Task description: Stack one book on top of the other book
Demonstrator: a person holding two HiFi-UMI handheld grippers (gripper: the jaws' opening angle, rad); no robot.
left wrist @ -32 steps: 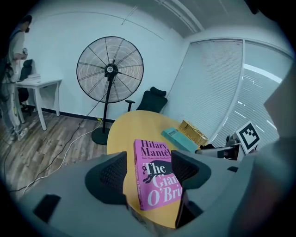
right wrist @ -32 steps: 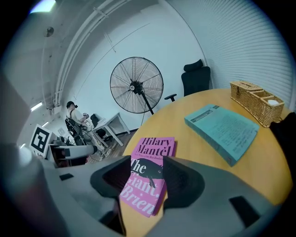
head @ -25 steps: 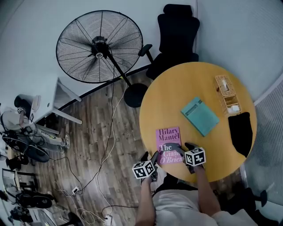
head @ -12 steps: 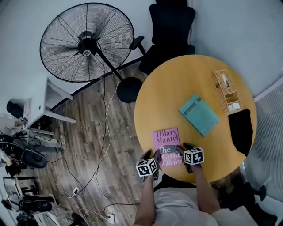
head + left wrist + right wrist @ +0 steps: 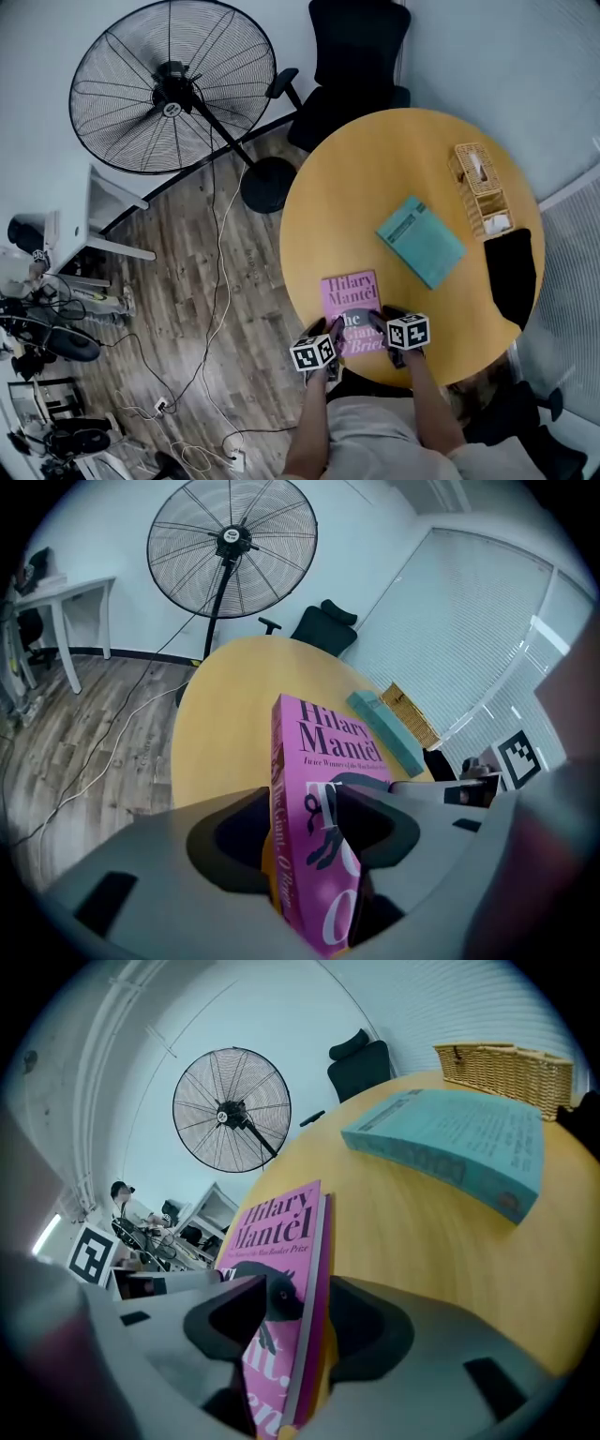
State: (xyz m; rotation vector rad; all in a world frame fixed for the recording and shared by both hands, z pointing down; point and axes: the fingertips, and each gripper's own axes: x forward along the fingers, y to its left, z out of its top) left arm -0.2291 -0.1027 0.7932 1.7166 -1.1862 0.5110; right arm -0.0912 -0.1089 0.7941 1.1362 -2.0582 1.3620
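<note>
- Versus a second ago: left gripper has closed in on the pink book. Before, it sat just off the book's near-left corner; now its tips are on that corner.
- Right gripper is at the near-right corner, about where it was.
- Pink book has not shifted: same spot flat near the front edge of the round table, well apart from the teal book.
- Head camera has drifted; the fan and chair sit further left and higher in the head view.
- Left jaws: part-closed and clamped on the pink book's left edge, one pad on the cover, the other at the spine side.
- Right jaws: opening slightly, with the book's right edge between them. Pads look to be against the cover and underside.
- Hidden: the marker cubes and jaws cover the book's near end, so the lower title is cut off.
- The book's underside is hidden in both gripper views; can't tell if the near edge is off the tabletop.
- Dark object beside the wicker basket: can't identify it.
</note>
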